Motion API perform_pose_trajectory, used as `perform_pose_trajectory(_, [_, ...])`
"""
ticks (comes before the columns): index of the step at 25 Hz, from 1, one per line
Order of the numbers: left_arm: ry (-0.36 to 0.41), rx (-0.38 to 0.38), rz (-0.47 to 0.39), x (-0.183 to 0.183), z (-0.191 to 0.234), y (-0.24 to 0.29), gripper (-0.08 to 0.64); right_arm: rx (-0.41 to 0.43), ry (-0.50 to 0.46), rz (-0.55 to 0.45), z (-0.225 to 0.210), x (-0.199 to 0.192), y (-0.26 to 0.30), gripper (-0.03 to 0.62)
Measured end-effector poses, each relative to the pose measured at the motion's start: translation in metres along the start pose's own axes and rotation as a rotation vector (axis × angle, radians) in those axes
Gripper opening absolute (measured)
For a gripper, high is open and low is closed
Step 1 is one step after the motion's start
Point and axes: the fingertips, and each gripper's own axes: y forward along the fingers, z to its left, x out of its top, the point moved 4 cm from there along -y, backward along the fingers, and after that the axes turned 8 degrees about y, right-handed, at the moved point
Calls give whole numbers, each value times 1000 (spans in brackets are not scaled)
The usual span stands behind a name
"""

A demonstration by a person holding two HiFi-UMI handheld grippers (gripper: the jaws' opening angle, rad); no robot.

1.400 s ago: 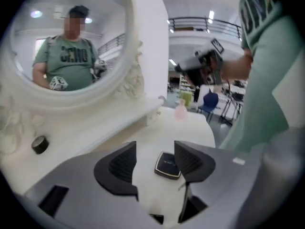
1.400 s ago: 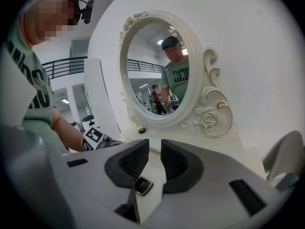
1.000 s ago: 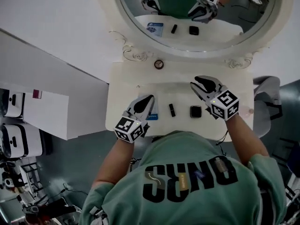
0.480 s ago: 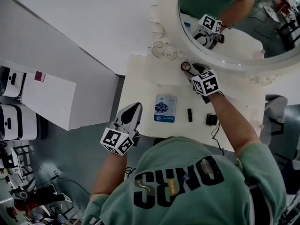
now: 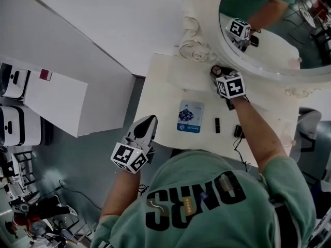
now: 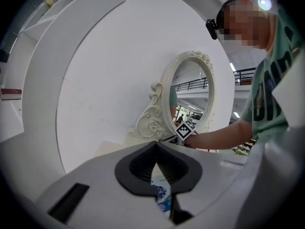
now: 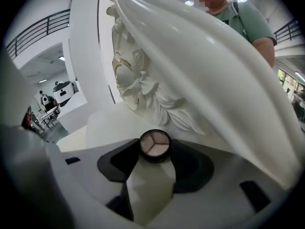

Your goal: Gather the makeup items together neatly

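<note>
My right hand-held gripper, jaws just spread wider, straddles the round compact at its tips, not touching. Risk: an off-centre close skids it into the mirror base beyond. My left hand-held gripper is pressed together, empty.

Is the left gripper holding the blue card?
No, the left gripper is shut and empty; the blue card lies on the table.

Round compact, three pale shades showing, lies flat by the mirror base, well apart from blue packet, black lipstick and dark square compact in a row
</note>
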Motion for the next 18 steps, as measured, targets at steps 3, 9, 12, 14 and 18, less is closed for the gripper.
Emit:
perform_pose_trajectory(3, [12,-10,9,1,-5,3,9,29,-20,-30,2,1,-11,204])
perform_pose_trajectory(9, [73,-137,27,8,-48,46,9,91,-9,-157,-11,-6,-99,204])
perform_pose_trajectory(12, [94,-234,38,11,-89,83,9,84,-12,-190,-35,-33,-153,204])
perform_pose_trajectory(14, [114,-309,47,11,-121,112,9,58,-4,-205,-56,-60,-188,204])
perform_pose_trajectory(18, [144,-469,77,9,-190,165,9,-23,36,-191,-97,-134,-244,204])
